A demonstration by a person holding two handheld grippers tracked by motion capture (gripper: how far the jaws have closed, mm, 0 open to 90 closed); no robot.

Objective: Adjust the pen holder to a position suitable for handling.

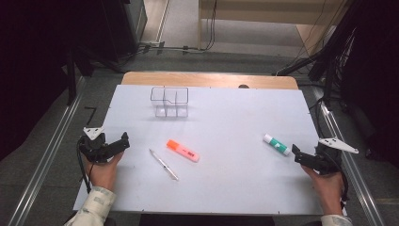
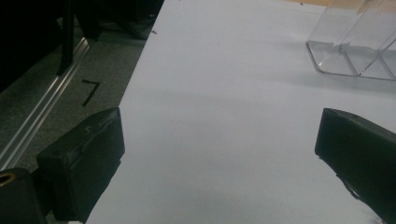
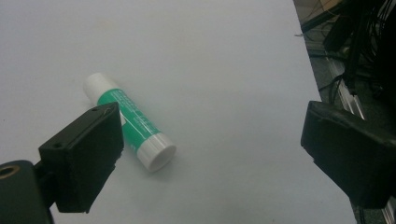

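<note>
Two hands come in at the near edge of the white table [image 1: 235, 117], each holding a gripper. At near left, the left gripper [image 1: 123, 141] rests with its jaws spread wide over bare tabletop, gripping nothing. At near right, the right gripper [image 1: 296, 154] also has its jaws released and empty; just beyond it to the left lies a green-and-white glue stick [image 1: 276, 144], close beside one jaw in the right gripper view and not touched. Between the grippers, near the middle, an orange highlighter [image 1: 182, 150] lies beside a slim pen [image 1: 163, 165]. Farther back, left of centre, stands a clear plastic organizer [image 1: 170, 101] with several compartments.
</note>
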